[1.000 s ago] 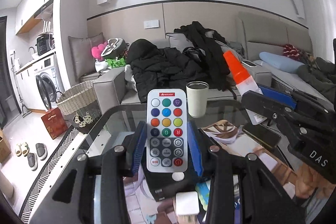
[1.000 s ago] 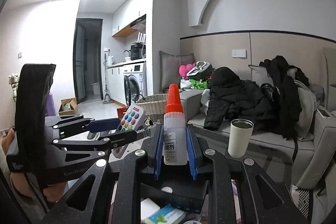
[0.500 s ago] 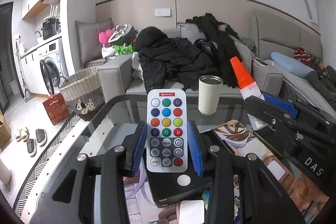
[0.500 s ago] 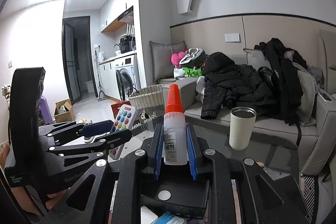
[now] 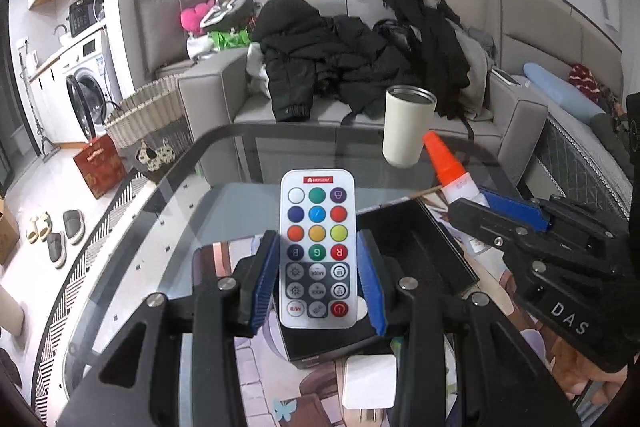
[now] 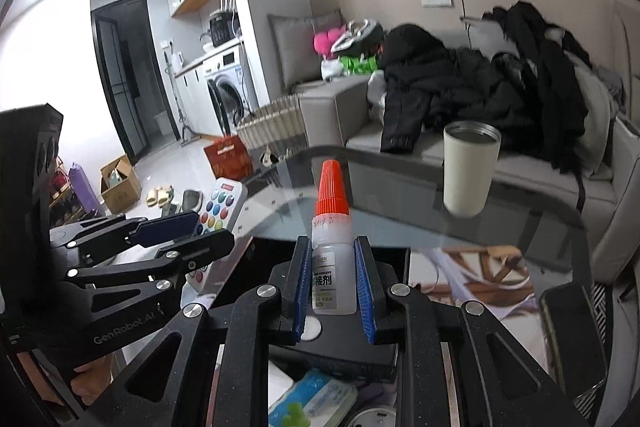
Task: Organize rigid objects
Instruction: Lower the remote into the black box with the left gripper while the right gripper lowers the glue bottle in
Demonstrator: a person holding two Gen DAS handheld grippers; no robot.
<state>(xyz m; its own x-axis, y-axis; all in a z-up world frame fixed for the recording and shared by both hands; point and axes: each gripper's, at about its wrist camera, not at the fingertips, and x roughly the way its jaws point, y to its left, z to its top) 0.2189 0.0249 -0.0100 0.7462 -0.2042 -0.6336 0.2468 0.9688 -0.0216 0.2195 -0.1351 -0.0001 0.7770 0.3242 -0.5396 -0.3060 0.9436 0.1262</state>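
My left gripper (image 5: 318, 281) is shut on a white remote control (image 5: 317, 247) with coloured buttons and holds it upright over an open black box (image 5: 416, 259) on the glass table. My right gripper (image 6: 334, 285) is shut on a small glue bottle (image 6: 332, 247) with an orange cap, above the same black box (image 6: 340, 343). The glue bottle also shows in the left wrist view (image 5: 450, 167), and the remote in the right wrist view (image 6: 218, 207). The two grippers are side by side, the left one to the left.
A cream tumbler (image 5: 406, 125) stands at the far table edge (image 5: 224, 135). A white charger plug (image 5: 368, 381) and a tissue pack (image 6: 312, 399) lie near the box, a dark phone (image 6: 572, 331) to the right. A sofa (image 5: 224, 87) with dark coats is behind.
Both grippers have tilted down and lowered toward the table with their objects still held. The black box has come fully into view beneath them.
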